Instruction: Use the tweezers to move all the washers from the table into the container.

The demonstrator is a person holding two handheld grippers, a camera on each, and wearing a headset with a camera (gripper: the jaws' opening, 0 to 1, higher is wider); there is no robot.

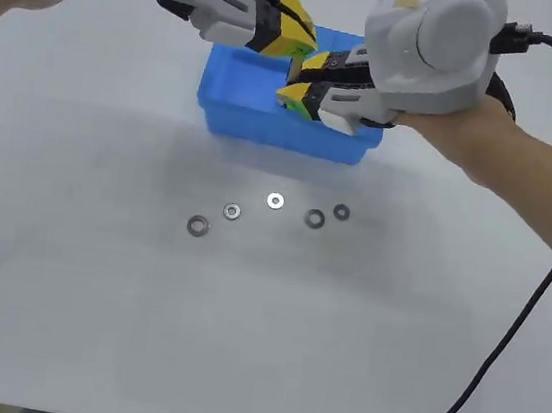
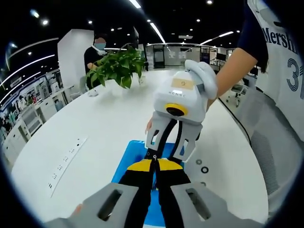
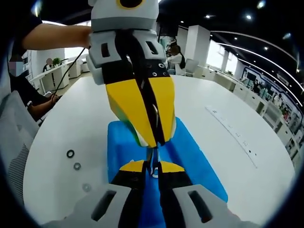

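L gripper [image 1: 299, 38] & R gripper [image 1: 295, 94] meet tip-to-tip over blue container [image 1: 265, 130]. Both jaw pairs pressed together; can't tell if anything's pinched. Five washers [image 1: 276, 200] lie in loose row on white table [image 1: 90, 325], near container's front wall.

Container [image 1: 256, 123] on table [image 1: 90, 325], directly beneath both grippers. Left gripper [image 1: 304, 41] and right gripper [image 1: 290, 92] meet tip to tip above container. Five washers [image 1: 275, 201] in row on table, beside container: left of right gripper, right of left gripper.
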